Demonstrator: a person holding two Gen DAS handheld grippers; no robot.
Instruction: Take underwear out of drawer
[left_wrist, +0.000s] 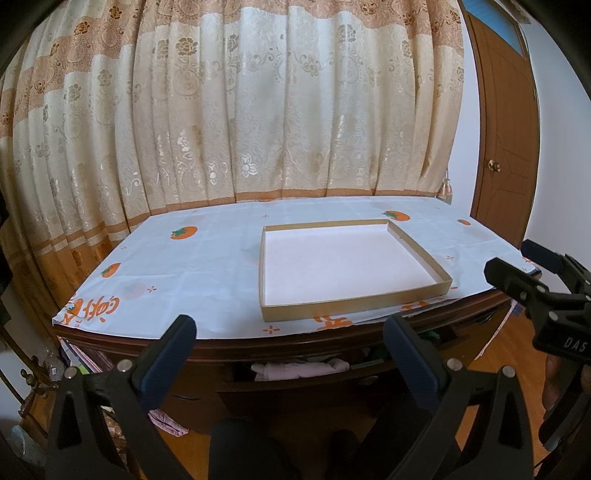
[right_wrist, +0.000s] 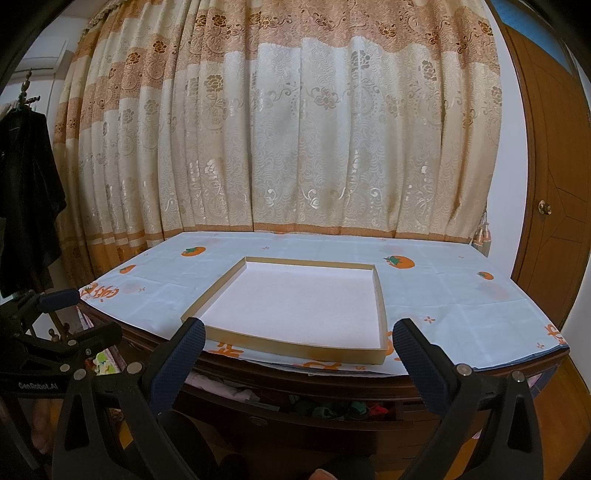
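A drawer stands pulled open under the wooden table's front edge. A pale pink garment lies bunched in it. In the right wrist view the same drawer holds pale pink and white underwear on the left and dark, green and red pieces on the right. My left gripper hovers open in front of the table, above the drawer, with nothing between its fingers. My right gripper is open too and empty. Each gripper shows in the other's view: the right gripper and the left gripper.
A shallow cardboard tray with a white floor sits on the persimmon-print tablecloth. A patterned curtain hangs right behind the table. A wooden door is at the right. Dark clothes hang at the left.
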